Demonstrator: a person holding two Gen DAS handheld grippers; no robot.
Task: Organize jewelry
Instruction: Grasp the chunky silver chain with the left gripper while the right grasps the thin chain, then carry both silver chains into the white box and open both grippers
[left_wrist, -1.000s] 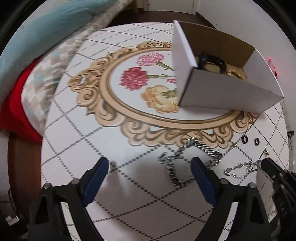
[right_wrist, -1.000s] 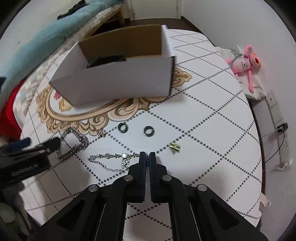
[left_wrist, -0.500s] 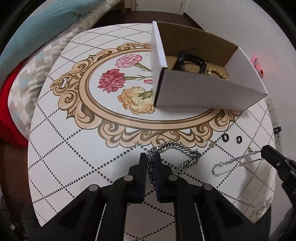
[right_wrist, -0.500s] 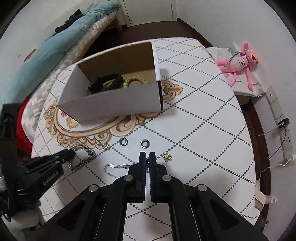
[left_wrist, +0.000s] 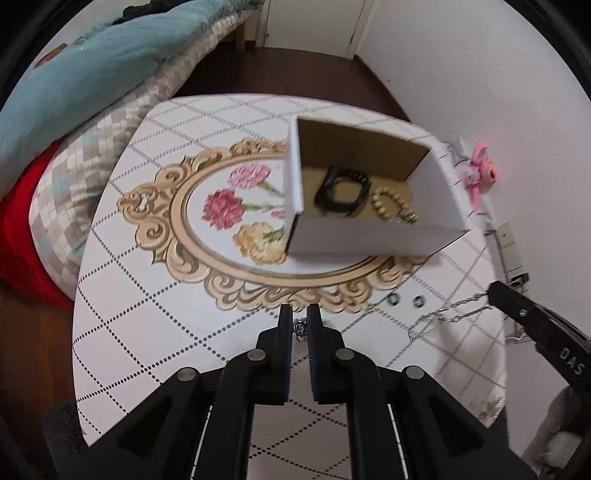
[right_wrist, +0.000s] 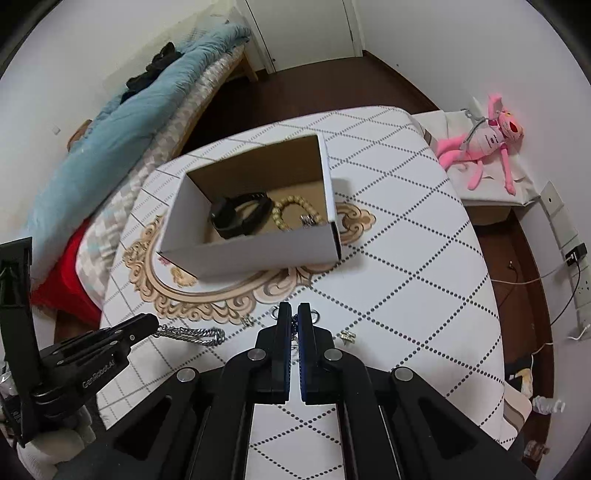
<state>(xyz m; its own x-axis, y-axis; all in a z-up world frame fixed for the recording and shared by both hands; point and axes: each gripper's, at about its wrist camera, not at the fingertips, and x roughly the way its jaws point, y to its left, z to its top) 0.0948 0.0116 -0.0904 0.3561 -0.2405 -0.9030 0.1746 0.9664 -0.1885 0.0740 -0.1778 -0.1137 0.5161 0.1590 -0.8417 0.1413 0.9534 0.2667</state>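
My left gripper is shut on a thick silver chain, above the table's near side. In the right wrist view that left gripper trails the thick chain to its right. My right gripper is shut on a thin silver chain. From the left wrist view the right gripper dangles the thin chain. Beyond both stands a white cardboard box holding a black band and a bead bracelet.
Two small dark rings and a small gold piece lie on the white dotted tablecloth near the box. A bed with a blue blanket runs along the left. A pink plush toy lies off the table's right.
The left gripper's jaws closed on the thick chain. Both grippers then rose with their chains, so the table and box look farther away now.
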